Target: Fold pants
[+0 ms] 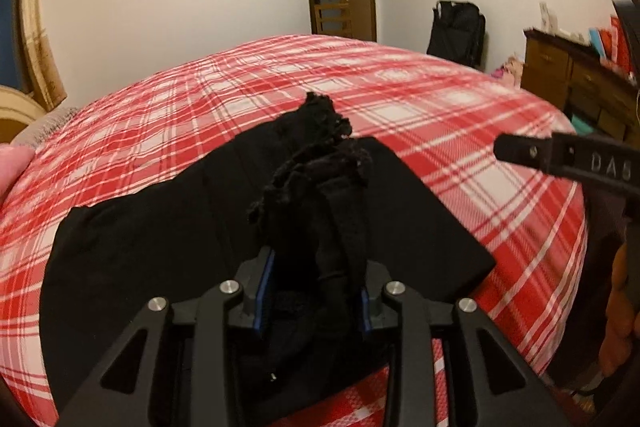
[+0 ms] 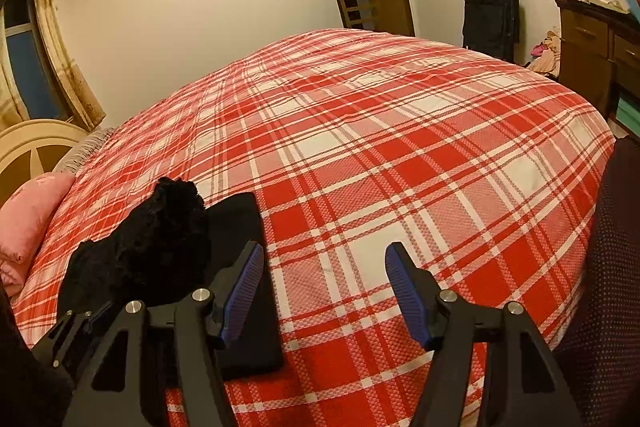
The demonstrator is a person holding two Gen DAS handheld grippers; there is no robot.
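We saw black pants [image 1: 168, 251] lying folded on the plaid bed [image 1: 420, 99], near its front edge. Our left tool [image 1: 316, 291] pinched a bunched, lacy part of the pants between its blue pads, lifting it above the flat layers. Our right tool [image 2: 324, 291] hovered with its fingers spread wide and nothing between them, just right of the pants [image 2: 240, 227], over bare bedspread [image 2: 400, 147].

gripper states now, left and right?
Left gripper: shut on a bunched part of the black pants.
Right gripper: open, empty, over the plaid bedspread.
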